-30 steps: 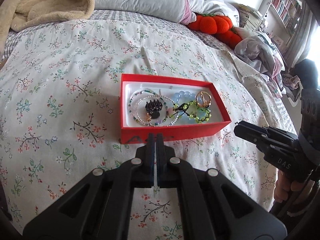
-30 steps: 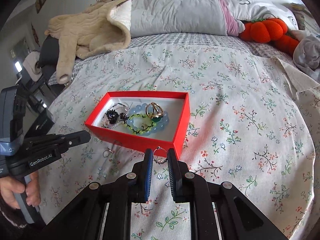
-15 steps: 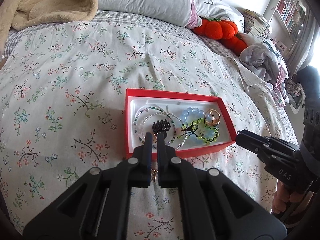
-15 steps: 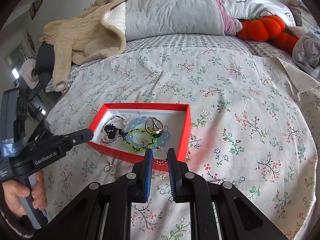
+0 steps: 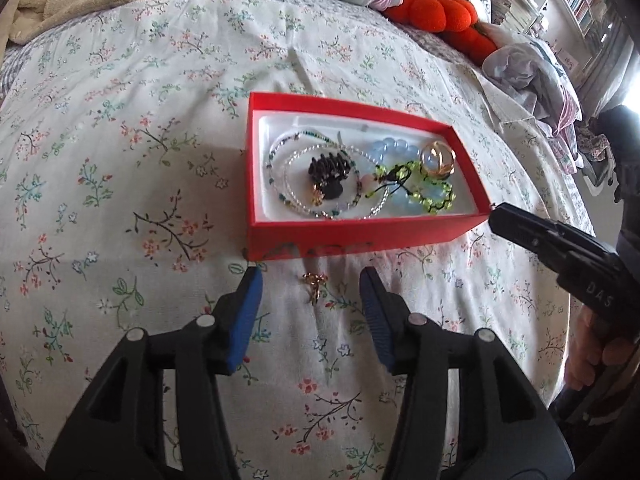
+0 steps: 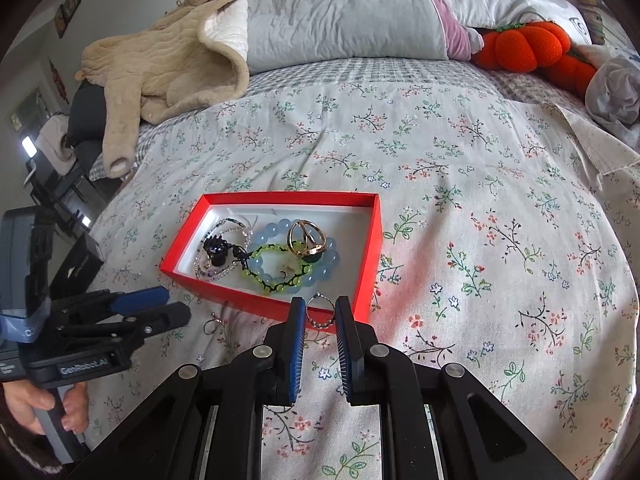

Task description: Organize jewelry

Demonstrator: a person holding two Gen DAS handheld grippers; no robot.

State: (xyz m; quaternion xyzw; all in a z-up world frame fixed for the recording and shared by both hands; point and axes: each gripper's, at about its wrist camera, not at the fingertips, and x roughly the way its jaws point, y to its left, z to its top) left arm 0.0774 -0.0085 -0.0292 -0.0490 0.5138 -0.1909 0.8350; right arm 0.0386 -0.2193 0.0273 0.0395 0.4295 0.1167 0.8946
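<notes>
The left gripper [image 5: 310, 276] is spread wide over a small gold earring [image 5: 313, 282] lying on the bedspread [image 5: 120, 140] just before the red box [image 5: 360, 236] — untouched. The right gripper [image 6: 318, 312] pinches a beaded ring [image 6: 319, 313] above the box's near wall.

Open floral bedspread [image 6: 460, 184] surrounds the red box [image 6: 370, 254], whose near wall blocks a low approach.
</notes>
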